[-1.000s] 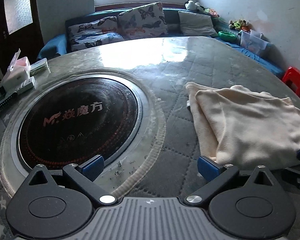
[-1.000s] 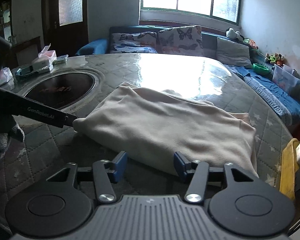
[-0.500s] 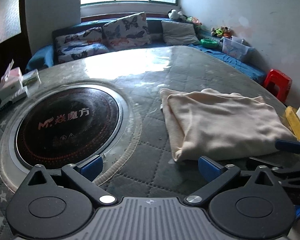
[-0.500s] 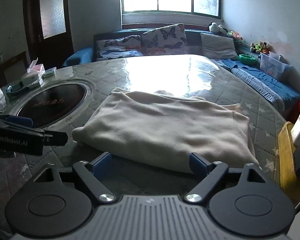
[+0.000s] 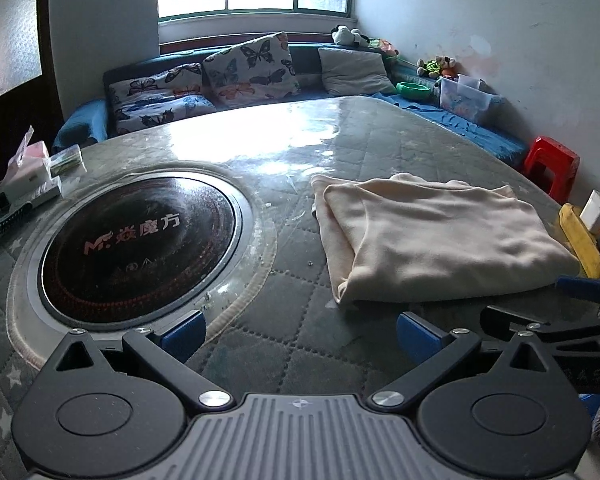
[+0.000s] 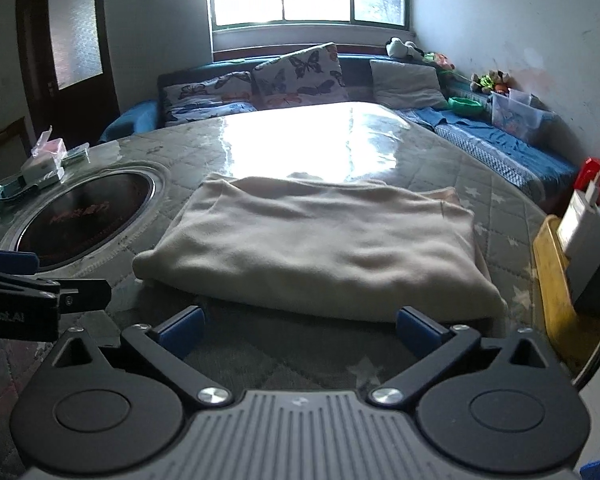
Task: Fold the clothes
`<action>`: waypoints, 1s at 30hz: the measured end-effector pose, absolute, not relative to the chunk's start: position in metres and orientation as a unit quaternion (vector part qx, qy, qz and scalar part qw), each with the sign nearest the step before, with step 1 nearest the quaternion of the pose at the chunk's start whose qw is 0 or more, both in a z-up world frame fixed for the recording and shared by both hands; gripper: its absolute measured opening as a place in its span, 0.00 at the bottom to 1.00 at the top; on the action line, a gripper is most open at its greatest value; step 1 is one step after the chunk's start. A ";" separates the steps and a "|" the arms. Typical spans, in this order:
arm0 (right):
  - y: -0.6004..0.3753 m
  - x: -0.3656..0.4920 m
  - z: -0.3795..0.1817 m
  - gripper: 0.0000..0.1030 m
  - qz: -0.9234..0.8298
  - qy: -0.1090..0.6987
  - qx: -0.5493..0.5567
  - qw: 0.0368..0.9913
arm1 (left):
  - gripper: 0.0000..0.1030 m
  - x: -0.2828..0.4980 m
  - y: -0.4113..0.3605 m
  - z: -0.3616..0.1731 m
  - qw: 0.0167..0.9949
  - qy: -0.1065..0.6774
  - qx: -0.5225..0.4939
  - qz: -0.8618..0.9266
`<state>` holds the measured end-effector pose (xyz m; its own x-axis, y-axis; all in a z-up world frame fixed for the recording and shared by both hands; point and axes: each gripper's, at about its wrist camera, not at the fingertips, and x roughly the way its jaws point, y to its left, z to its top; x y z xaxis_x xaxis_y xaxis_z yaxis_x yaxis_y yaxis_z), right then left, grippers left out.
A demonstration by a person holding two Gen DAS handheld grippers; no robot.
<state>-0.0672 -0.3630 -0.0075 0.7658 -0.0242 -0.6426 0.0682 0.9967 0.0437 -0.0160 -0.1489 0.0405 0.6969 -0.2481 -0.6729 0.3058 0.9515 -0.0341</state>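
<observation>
Left gripper (image 5: 300, 330) jaws wide apart, right gripper (image 6: 300, 326) jaws just opened, empty

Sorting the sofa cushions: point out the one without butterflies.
The plain grey cushion, rightmost on the sofa; the two butterfly cushions left of it carry printed patterns.

We see only a cropped part of the right tool (image 5: 580, 304) at the right edge of the left wrist frame, and likewise the left tool (image 6: 16, 280) at the left edge of the right wrist frame. The red stool (image 6: 598, 178) is cut at the right border. Lettering on the induction cooktop (image 6: 84, 216) is too blurred to read there.
</observation>
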 end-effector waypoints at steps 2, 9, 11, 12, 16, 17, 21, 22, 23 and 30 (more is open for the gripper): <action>-0.363 -0.069 -0.009 1.00 -0.027 0.343 0.034 0.938 | 1.00 -0.018 -0.150 0.041 0.920 0.358 0.041 -0.153; -0.360 -0.075 -0.010 1.00 -0.033 0.343 0.032 0.938 | 1.00 -0.027 -0.153 0.040 0.920 0.355 0.047 -0.157; -0.360 -0.076 -0.010 1.00 -0.034 0.343 0.031 0.938 | 1.00 -0.029 -0.155 0.040 0.921 0.353 0.048 -0.159; -0.360 -0.077 -0.009 1.00 -0.034 0.342 0.031 0.939 | 1.00 -0.030 -0.155 0.040 0.921 0.352 0.048 -0.159; -0.359 -0.081 -0.007 1.00 -0.034 0.338 0.032 0.940 | 1.00 -0.034 -0.156 0.042 0.922 0.349 0.048 -0.160; -0.359 -0.082 -0.007 1.00 -0.034 0.337 0.033 0.940 | 1.00 -0.035 -0.156 0.042 0.923 0.348 0.048 -0.160; -0.360 -0.085 -0.007 1.00 -0.036 0.335 0.037 0.941 | 1.00 -0.038 -0.157 0.043 0.923 0.345 0.049 -0.161; -0.360 -0.085 -0.007 1.00 -0.036 0.335 0.037 0.941 | 1.00 -0.038 -0.157 0.043 0.923 0.344 0.049 -0.162; -0.360 -0.085 -0.007 1.00 -0.036 0.334 0.036 0.941 | 1.00 -0.038 -0.157 0.042 0.924 0.344 0.048 -0.161; -0.359 -0.088 -0.006 1.00 -0.038 0.332 0.036 0.942 | 1.00 -0.042 -0.158 0.042 0.925 0.342 0.046 -0.162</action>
